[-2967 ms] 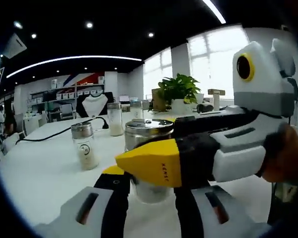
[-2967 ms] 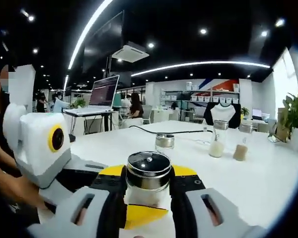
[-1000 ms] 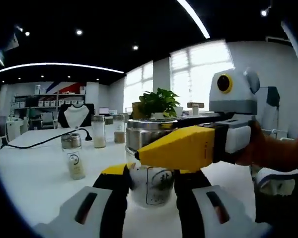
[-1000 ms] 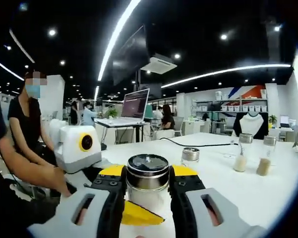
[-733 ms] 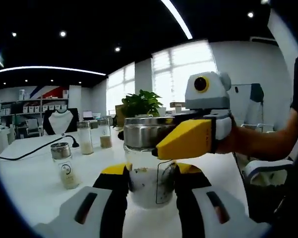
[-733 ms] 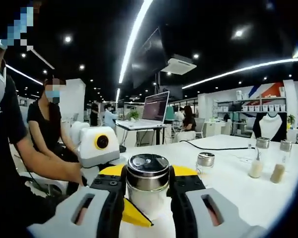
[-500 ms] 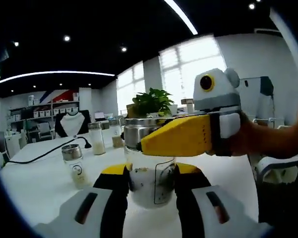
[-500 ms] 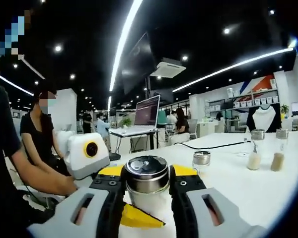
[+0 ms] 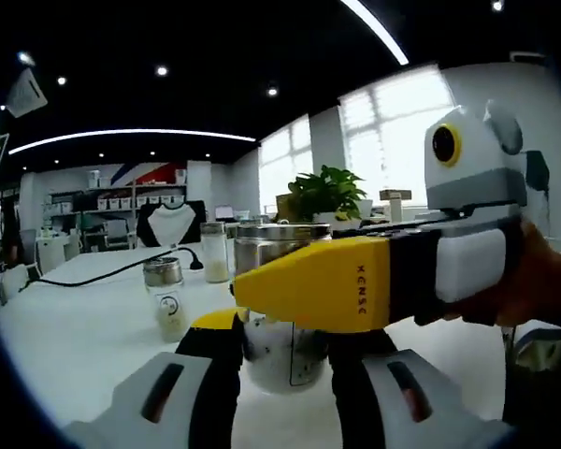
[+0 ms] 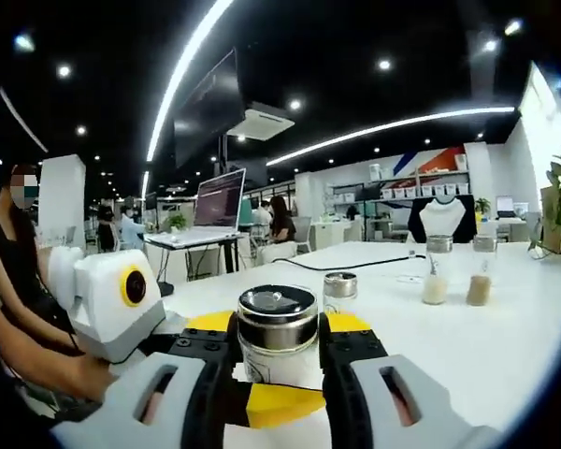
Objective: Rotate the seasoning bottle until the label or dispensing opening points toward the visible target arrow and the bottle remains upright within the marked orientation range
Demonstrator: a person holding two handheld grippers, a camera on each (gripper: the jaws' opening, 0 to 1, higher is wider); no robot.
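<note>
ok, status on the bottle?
Left gripper shut on bottle body; right gripper shut on its steel cap. Bottle upright on white table. Three other jars beyond, apart. No arrow seen.

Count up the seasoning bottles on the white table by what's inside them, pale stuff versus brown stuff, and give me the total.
Pale contents: 3 (the held bottle, the small bottle behind it, the tall pale bottle)
Brown contents: 1 (the tall brown bottle)
Total: 4
</note>
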